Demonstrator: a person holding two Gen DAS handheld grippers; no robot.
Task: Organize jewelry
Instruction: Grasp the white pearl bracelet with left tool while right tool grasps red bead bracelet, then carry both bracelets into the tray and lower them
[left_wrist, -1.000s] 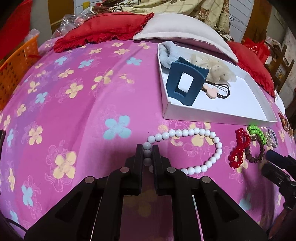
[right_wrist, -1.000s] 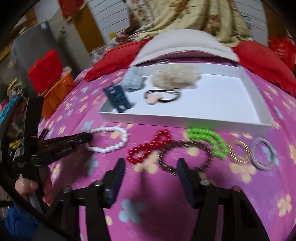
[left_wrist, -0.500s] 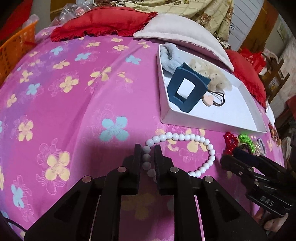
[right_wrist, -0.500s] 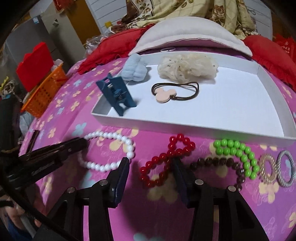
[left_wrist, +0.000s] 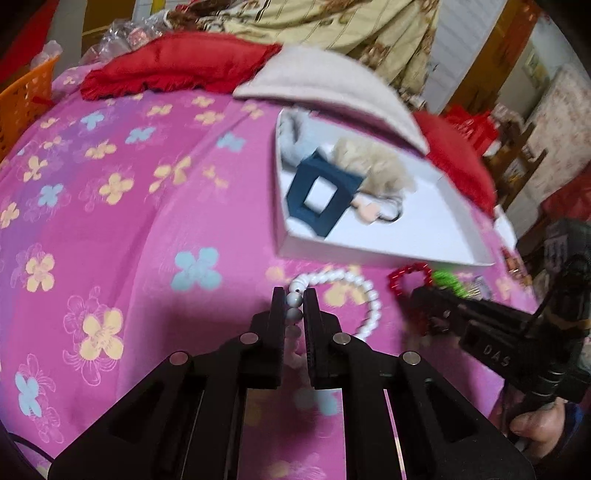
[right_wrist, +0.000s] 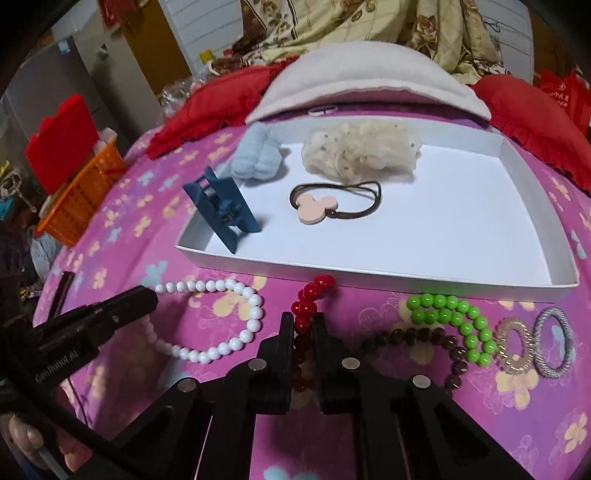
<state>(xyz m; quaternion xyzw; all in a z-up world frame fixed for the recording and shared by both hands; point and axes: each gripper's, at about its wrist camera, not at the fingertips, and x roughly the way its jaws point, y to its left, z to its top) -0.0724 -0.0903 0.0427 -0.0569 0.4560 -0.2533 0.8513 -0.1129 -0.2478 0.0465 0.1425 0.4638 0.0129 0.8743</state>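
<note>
Pink flowered bedding (left_wrist: 110, 221) covers the bed, with red cushions (right_wrist: 207, 110) and a pale pillow (right_wrist: 369, 77) along its far edge. Your white tray (right_wrist: 369, 267) lies just in front of them, holding a blue claw clip (right_wrist: 221, 210), a light-blue scrunchie (right_wrist: 258, 158), a cream scrunchie (right_wrist: 358, 151) and a mouse-shaped hair tie (right_wrist: 317, 208). Your left gripper (left_wrist: 294, 299) has its jaws clamped on the white bead bracelet (right_wrist: 236, 325) beside the tray's near edge. Your right gripper (right_wrist: 303, 321) has just been closing, and its jaws now pinch the red bead bracelet (right_wrist: 310, 295). Green beads (right_wrist: 458, 321), brown beads (right_wrist: 413, 336) and two coil rings (right_wrist: 513, 347) lie to their right on the bedding.
</note>
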